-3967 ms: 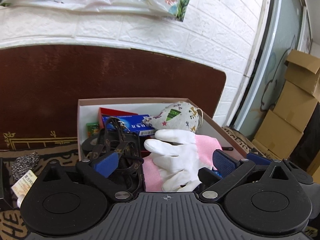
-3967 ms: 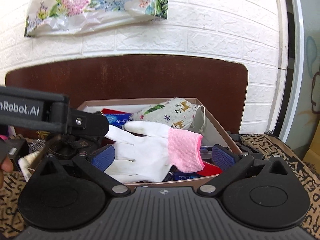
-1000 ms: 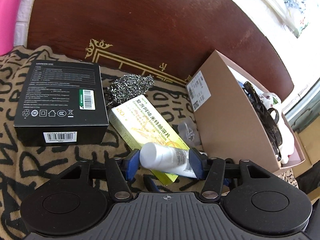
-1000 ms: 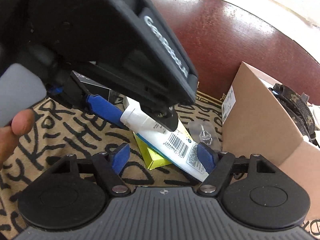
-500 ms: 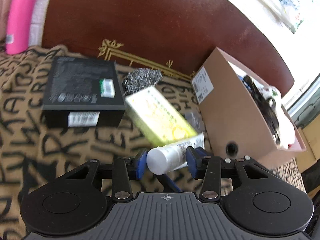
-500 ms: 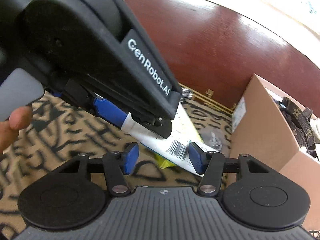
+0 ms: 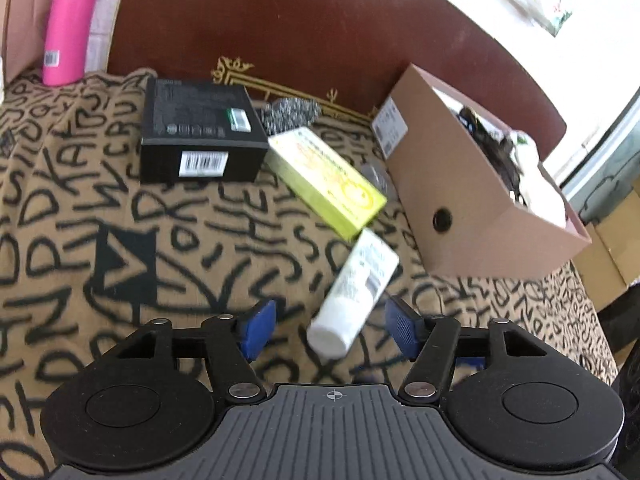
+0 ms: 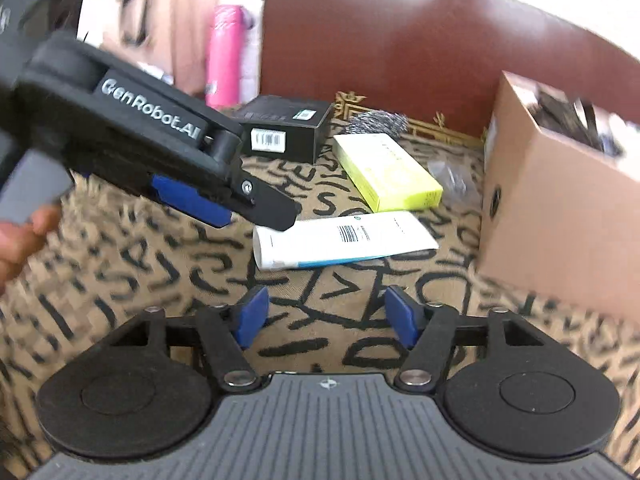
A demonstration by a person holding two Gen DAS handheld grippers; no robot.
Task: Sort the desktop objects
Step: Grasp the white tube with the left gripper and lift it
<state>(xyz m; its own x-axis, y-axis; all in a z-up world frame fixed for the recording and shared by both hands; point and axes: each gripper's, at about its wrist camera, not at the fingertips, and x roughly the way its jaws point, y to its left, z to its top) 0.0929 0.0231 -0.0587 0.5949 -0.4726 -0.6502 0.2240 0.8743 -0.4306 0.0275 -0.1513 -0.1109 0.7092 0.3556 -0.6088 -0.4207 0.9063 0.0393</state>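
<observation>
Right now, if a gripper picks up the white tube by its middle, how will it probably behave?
The white tube lies flat on the patterned cloth. It looks like soft plastic, so it would probably dent under the pads. Its smooth skin may slip. The round cap end could let it roll if pushed sideways.

The left gripper [image 7: 331,330] hangs over a tan cloth [image 7: 80,240] scrawled with black letters. Its jaws have just been opening, and now both blue pads [image 7: 256,328] stand clear of the white tube [image 7: 354,300], which lies between them with its cap end nearest the tool and its flat end pointing away to the right. Just past the tube sits a yellow-green box [image 7: 328,176], and beyond that, to the left, a black box [image 7: 200,140] with a barcode label. A wad of steel wool [image 7: 288,112] shows behind them. Off to the right stands an open cardboard box [image 7: 460,200], dark straps and white fabric inside. A pink bottle [image 7: 70,20] stands far left.
</observation>
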